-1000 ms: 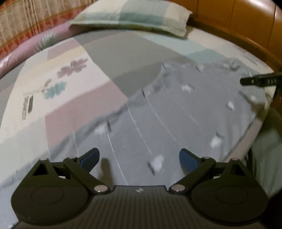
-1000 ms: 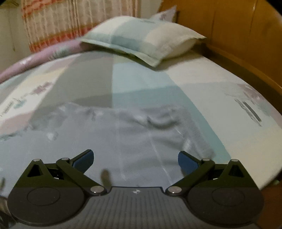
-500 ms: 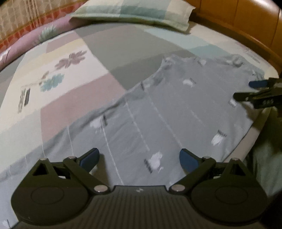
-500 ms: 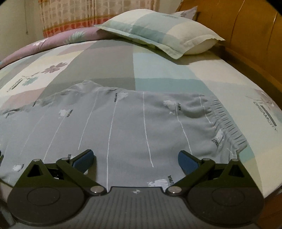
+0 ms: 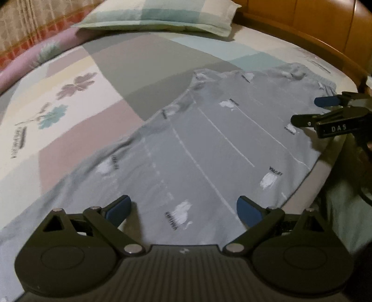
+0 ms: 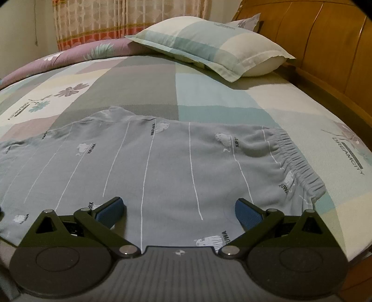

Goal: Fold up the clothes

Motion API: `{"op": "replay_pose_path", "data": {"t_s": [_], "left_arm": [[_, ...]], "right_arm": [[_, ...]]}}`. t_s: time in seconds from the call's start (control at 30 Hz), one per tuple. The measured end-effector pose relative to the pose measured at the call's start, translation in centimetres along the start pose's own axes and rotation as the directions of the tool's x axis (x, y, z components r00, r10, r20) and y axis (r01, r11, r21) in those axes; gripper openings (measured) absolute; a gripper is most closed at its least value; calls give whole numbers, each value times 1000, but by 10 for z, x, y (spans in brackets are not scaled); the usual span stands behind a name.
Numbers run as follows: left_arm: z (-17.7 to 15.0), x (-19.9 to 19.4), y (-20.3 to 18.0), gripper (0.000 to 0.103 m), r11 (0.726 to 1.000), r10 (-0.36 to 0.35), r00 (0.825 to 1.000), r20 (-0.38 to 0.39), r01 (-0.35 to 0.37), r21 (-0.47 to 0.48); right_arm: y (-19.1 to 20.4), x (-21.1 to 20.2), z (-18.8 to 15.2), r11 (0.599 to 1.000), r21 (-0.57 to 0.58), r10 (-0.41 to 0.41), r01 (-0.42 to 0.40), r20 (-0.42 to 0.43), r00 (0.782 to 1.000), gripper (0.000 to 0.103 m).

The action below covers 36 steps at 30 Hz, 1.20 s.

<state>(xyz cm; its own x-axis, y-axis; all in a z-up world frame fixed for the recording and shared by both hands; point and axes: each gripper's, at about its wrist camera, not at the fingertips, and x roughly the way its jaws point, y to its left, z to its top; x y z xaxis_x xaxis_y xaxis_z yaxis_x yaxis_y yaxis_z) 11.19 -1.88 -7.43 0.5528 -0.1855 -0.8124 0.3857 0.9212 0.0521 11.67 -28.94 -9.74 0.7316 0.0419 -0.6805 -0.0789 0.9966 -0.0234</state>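
Left gripper (image 5: 183, 208) spread wide, blue pads (image 5: 118, 208) apart, nothing between them, hovering over near edge of trousers (image 5: 209, 148). Right gripper (image 6: 179, 210) likewise wide apart, empty, low over trousers (image 6: 162, 167) near the waistband end. Right gripper also visible in left view at far right (image 5: 318, 110), fingers parted, one blue pad above one black finger, "DAS" lettering on body, over right edge of the cloth; contact with cloth not clear.

Trousers grey, thin white stripes, small white animal prints with dark "XIFUWA"-like text, spread flat along near side of bed. Elastic waistband (image 6: 295, 158) gathered at right end in right view, resting on teal and pale patches of sheet. Leg part running off left past frame edge. Some wrinkles near upper edge by crotch (image 6: 116, 113). Left view partly motion-blurred on left half of cloth.

Sheet (image 6: 144, 86) patchwork: grey, teal, cream, mauve blocks, flower print (image 6: 69, 89), "DREAMCITY" text (image 6: 347, 155) at right. Pillow (image 6: 209, 44) in same check pattern at head of bed, well apart from trousers, second pillow corner (image 6: 248, 21) behind it. Purple quilt (image 6: 69, 58) rolled along far side. Wooden headboard (image 6: 325, 46) at right, curved panels. Curtain (image 6: 104, 21) with orange band behind bed. Dark green fabric (image 5: 341, 209) at lower right of left view, beside bed edge; what it is cannot be told.
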Motion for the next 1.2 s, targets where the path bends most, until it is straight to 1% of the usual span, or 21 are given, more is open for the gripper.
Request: {"op": "replay_pose_path", "data": {"t_s": [0.1, 0.27, 0.33, 0.43, 0.5, 0.57, 0.6, 0.7, 0.77, 0.8, 0.87, 0.93, 1.0, 1.07, 1.1, 1.2], "left_arm": [[1, -3, 5, 97, 1000, 0, 1000, 17, 0, -17], [-5, 8, 8, 97, 998, -20, 1000, -8, 20, -60], [-9, 5, 7, 97, 998, -16, 1000, -5, 15, -55], [-12, -7, 13, 97, 997, -20, 1000, 13, 21, -75], [-14, -17, 23, 97, 996, -2, 999, 35, 5, -89], [-17, -23, 37, 97, 993, 37, 998, 41, -32, -111], [-18, -25, 44, 97, 991, 56, 998, 42, -51, -123], [-25, -23, 61, 97, 983, 91, 996, 19, -87, -162], [-31, -20, 71, 97, 977, 110, 994, -1, -109, -182], [-35, -17, 74, 97, 976, 118, 993, -10, -118, -185], [-42, -13, 80, 98, 972, 134, 990, -30, -137, -191], [-50, -15, 89, 98, 966, 124, 992, -28, -127, -224], [-57, -20, 96, 98, 962, 133, 991, -27, -135, -238], [-60, -28, 102, 98, 957, 151, 988, -29, -154, -248], [-62, -33, 104, 98, 956, 154, 988, -20, -154, -251], [-63, -40, 108, 98, 958, 146, 989, 11, -139, -250]], "right_arm": [[1, 0, 1, 1000, 7, -10, 10, -8, 1000, 103], [2, -1, 3, 1000, 17, -16, 16, -26, 1000, 103], [1, -1, 2, 1000, 20, -16, 16, -21, 1000, 103], [3, -1, 0, 1000, 18, -22, 22, -12, 1000, 103], [4, -3, 5, 999, 22, -23, 24, -32, 999, 103], [5, -6, 9, 999, 26, -25, 26, -51, 998, 103], [6, -7, 11, 999, 28, -19, 21, -57, 998, 103], [16, -19, 16, 997, 21, 70, -69, -23, 997, 103], [30, -22, 14, 992, -24, 127, -128, -22, 992, 103], [37, -22, 13, 986, -53, 155, -157, -28, 987, 103], [53, -18, 7, 975, -116, 184, -192, -73, 980, 103], [65, -14, 0, 963, -181, 178, -198, -120, 977, 103], [67, -20, -4, 958, -212, 172, -192, -107, 979, 103], [64, -21, -1, 959, -198, 179, -204, -136, 974, 103], [64, -22, 2, 960, -199, 171, -197, -142, 975, 103], [72, -23, 5, 957, -226, 157, -182, -125, 980, 103]]}}
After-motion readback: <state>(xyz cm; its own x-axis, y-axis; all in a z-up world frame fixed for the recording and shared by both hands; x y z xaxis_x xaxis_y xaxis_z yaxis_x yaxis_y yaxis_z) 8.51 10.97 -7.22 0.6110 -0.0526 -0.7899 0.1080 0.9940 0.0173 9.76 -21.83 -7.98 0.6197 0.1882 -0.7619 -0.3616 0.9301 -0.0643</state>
